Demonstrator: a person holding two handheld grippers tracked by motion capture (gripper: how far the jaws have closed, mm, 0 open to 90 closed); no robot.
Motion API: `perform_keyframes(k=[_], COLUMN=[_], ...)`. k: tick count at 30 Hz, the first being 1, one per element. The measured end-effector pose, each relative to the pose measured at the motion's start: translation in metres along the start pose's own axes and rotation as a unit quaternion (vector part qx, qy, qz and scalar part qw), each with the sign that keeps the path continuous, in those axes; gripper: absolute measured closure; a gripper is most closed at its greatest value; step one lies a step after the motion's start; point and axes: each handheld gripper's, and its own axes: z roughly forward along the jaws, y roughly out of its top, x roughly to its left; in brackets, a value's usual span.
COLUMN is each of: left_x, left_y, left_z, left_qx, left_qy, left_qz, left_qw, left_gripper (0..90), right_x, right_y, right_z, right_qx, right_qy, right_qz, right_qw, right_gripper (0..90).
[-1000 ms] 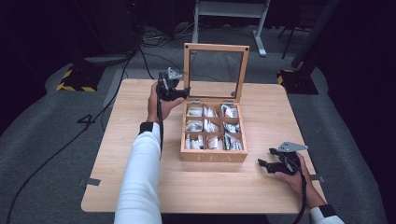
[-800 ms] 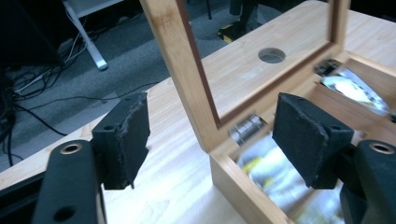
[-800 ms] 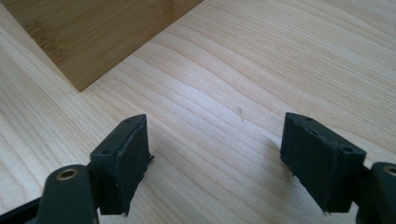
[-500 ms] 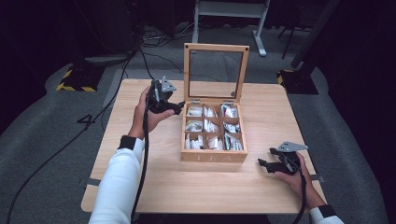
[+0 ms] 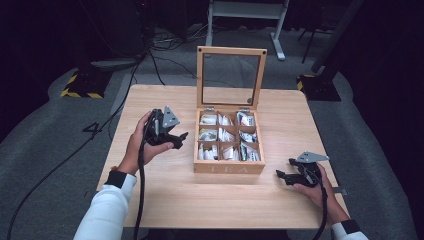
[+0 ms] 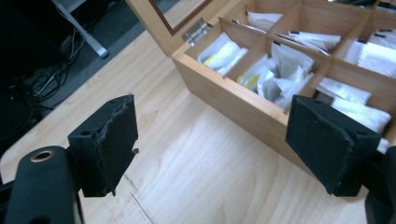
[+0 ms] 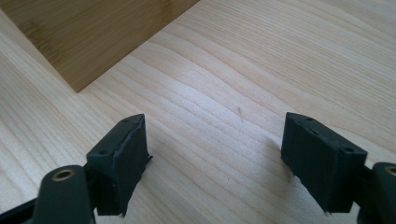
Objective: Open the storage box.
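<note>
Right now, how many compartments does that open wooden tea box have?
9, in three rows of three inside the tea box: back row by the hinges, middle row, front row behind the lettered wall. All hold packets.

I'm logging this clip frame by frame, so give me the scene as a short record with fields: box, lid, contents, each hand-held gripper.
box: wooden tea box on the table, front marked TEA
lid: glass-paned lid open, standing upright at the back
contents: tea bags in nine compartments
left hand-held gripper: left hand-held gripper beside the box's left side, jaws just opened, nothing between them
right hand-held gripper: right hand-held gripper low over the table near the box's front right corner, jaws open, holding nothing
</note>
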Motion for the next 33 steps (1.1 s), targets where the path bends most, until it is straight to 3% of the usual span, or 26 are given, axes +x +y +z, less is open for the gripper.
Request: perform_keyframes(k=[9,12,22,26,33], left_x=[-0.010,-0.015,-0.036,-0.040,-0.046], left_y=[-0.032,-0.043,-0.092,-0.108,-0.127], left_z=[-0.010,-0.011,-0.004,-0.003,0.000], left_qx=[0.013,0.015,0.068,0.071,0.072], left_qy=[0.002,-0.002,-0.004,-0.002,-0.021], left_qz=[0.002,-0.002,0.015,0.013,-0.008], left_qw=[0.9999,0.9999,0.9976,0.9974,0.9972], left_gripper=[17.6,17.6,17.5,17.7,17.5], right_x=[0.001,0.001,0.017,0.025,0.039], right_y=[0.002,0.003,0.032,0.043,0.061], right_z=[-0.005,-0.009,-0.037,-0.041,-0.039], right_qx=[0.008,-0.004,-0.063,-0.071,-0.078], right_qy=[-0.011,-0.002,0.009,0.009,0.025], right_qz=[-0.011,-0.004,-0.023,-0.037,-0.060], right_qw=[0.9999,1.0000,0.9977,0.9967,0.9949], right_gripper=[25.4,25.4,23.4,23.7,26.4])
